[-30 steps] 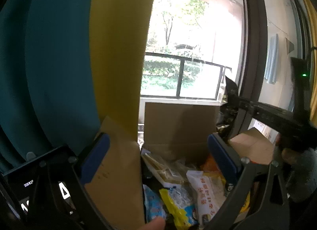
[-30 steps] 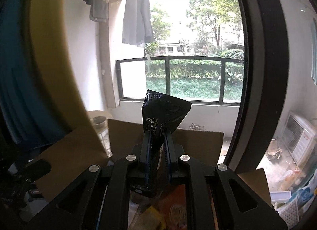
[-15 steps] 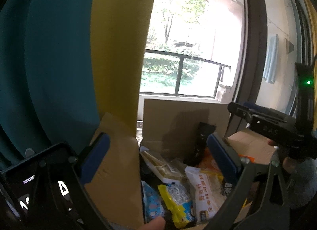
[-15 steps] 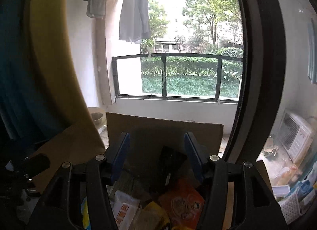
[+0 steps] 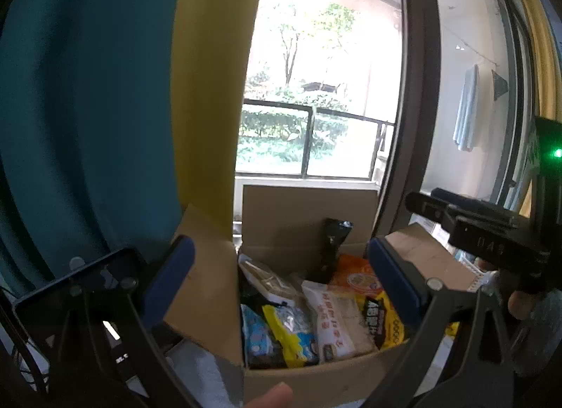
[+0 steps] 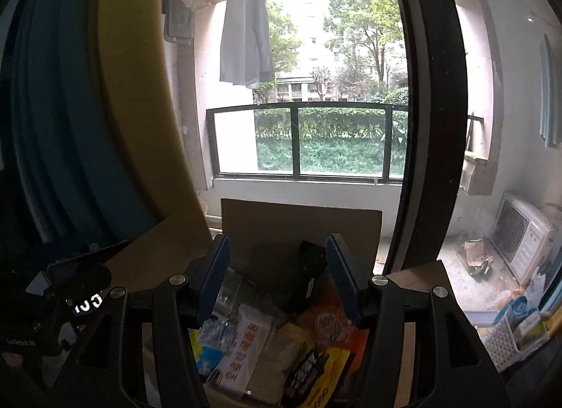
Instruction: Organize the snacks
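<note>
Snacks sit packed in an open cardboard box [image 5: 309, 378], which we take as the landmark. At the box's far wall a black pouch [image 5: 332, 244] stands upright, leaning against the cardboard. Just in front of the black pouch lies an orange bag [image 5: 353, 272]. Toward the box's near wall we see a white packet with red print [image 5: 337, 323], a yellow-and-blue packet [image 5: 291, 334] on its left side, and a black-and-yellow packet [image 5: 381, 316] on its right side. A clear-wrapped pack [image 5: 267, 278] lies against the box's left wall. We hold the left gripper [image 5: 281, 285] in front of the box; its jaws are spread wide and grip nothing, with the box's left flap [image 5: 207, 288] between them. The right gripper [image 6: 277, 278] hovers above the box; its jaws are likewise parted and empty, with the black pouch [image 6: 309, 274] visible in the gap below them, apart from both pads. In the left wrist view the right gripper [image 5: 467, 222] shows above the box's right flap. Behind the box hang a yellow curtain [image 5: 214, 92] and a teal curtain [image 5: 87, 109].
</note>
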Action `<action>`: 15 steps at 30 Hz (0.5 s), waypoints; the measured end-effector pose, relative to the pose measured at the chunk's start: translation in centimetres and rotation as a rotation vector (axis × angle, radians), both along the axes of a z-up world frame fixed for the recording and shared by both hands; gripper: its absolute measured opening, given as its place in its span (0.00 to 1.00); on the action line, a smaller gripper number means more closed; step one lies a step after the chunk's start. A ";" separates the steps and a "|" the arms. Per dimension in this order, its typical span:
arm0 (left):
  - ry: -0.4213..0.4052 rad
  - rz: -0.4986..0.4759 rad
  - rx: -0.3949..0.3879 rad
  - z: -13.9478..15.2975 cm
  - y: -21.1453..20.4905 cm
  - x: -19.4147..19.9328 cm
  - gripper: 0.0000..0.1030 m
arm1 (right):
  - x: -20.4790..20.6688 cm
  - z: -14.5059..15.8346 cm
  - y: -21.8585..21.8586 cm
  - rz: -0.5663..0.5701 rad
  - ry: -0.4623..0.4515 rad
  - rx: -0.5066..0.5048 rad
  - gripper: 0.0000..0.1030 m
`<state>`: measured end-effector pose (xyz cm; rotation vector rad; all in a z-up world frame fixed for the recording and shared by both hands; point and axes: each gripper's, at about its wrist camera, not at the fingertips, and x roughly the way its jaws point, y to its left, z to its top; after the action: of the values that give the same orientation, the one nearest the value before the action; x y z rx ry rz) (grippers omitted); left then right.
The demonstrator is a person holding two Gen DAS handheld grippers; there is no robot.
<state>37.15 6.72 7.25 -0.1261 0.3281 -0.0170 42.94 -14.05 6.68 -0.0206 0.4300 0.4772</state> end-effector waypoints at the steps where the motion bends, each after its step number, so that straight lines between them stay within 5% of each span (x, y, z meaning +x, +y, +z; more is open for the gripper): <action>1: -0.003 -0.001 0.001 0.2 -0.1 -0.6 0.97 | -0.5 0.1 0.0 0.001 0.000 0.000 0.58; 15: -0.034 -0.021 -0.002 1.8 -1.8 -6.6 0.97 | -7.2 0.7 -0.9 0.007 -0.012 -0.004 0.58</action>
<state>30.55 4.94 9.02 -0.1243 0.2958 -0.0402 35.69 -14.97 7.41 -0.0293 0.4188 0.4826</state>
